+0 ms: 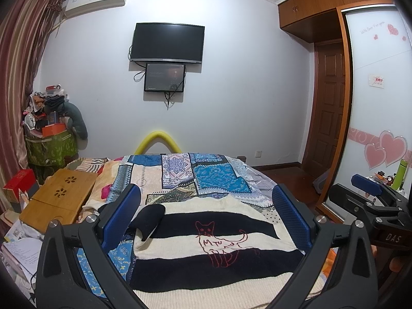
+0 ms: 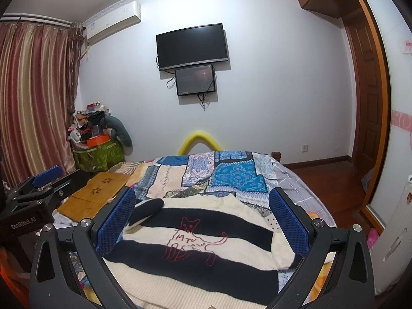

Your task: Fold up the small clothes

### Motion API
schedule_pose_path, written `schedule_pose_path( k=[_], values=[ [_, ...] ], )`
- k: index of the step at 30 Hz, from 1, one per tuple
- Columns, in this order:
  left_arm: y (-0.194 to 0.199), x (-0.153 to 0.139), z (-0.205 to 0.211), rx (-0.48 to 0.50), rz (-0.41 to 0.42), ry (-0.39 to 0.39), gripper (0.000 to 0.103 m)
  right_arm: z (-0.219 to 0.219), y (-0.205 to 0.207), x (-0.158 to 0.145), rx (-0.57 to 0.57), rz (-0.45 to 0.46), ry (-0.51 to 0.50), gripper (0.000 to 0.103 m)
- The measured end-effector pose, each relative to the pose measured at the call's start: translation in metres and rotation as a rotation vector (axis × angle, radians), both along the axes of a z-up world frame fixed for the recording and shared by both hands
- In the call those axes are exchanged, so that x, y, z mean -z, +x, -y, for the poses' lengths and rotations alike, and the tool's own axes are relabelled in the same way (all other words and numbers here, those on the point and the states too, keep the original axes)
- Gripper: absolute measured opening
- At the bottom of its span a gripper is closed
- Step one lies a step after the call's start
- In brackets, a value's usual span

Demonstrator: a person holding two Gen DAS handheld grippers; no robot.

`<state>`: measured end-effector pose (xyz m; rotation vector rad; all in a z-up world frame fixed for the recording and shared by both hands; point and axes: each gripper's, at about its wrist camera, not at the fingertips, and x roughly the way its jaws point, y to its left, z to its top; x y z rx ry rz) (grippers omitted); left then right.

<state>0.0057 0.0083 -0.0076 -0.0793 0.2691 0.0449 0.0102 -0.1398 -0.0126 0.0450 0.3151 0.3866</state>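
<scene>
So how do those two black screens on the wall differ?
The TV is larger and fully dark; the small screen just under it is much smaller and shows a faint dim picture. The TV sits higher, the small screen slightly off-centre below. Both are black-framed, wall-mounted, with dangling cables.

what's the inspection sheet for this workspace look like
surface: bed with a patchwork quilt, sweater spread on it.
job's things: striped sweater with a red cat outline, lying flat, one sleeve folded across its left side.
clutter: wooden lap tray and papers left of the bed; piled green bin in the corner.
grippers: left hand-held gripper and right hand-held gripper both open above the sweater, holding nothing.
cables: loose leads under the TV and small screen.
surroundings: curtains, air conditioner, wardrobe, door.
</scene>
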Motion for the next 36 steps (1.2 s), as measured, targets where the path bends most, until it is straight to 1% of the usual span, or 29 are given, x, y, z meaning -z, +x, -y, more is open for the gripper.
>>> schedule_pose_path(
  k=[6, 11, 13, 17, 20, 25, 30, 33, 36],
  values=[
    [0.017, 0.003, -0.009, -0.023, -0.031, 0.008, 0.103, -0.003, 0.015, 0.005, 0.006, -0.009, -0.018, 0.103],
    [0.042, 0.01, -0.027, -0.053, -0.064, 0.017, 0.103, -0.004, 0.043, 0.015, 0.01, -0.045, -0.021, 0.103],
    [0.055, 0.014, -0.038, -0.067, -0.084, 0.011, 0.103, -0.003, 0.056, 0.021, 0.016, -0.066, -0.023, 0.103],
    [0.089, 0.029, -0.068, -0.09, -0.148, -0.031, 0.103, -0.003, 0.084, 0.033, 0.029, -0.122, -0.027, 0.103],
    [0.114, 0.044, -0.09, -0.118, -0.21, -0.038, 0.103, -0.004, 0.102, 0.043, 0.026, -0.159, -0.051, 0.103],
    [0.148, 0.072, -0.12, -0.175, -0.299, -0.024, 0.103, -0.005, 0.138, 0.067, 0.029, -0.249, -0.128, 0.103],
    [0.179, 0.106, -0.16, -0.2, -0.397, -0.076, 0.102, -0.002, 0.167, 0.09, 0.027, -0.362, -0.164, 0.103],
    [0.193, 0.124, -0.182, -0.221, -0.462, -0.096, 0.097, -0.001, 0.181, 0.099, 0.031, -0.402, -0.171, 0.103],
    [0.206, 0.144, -0.206, -0.271, -0.528, -0.125, 0.096, 0.0, 0.193, 0.106, 0.04, -0.421, -0.179, 0.102]
  ],
)
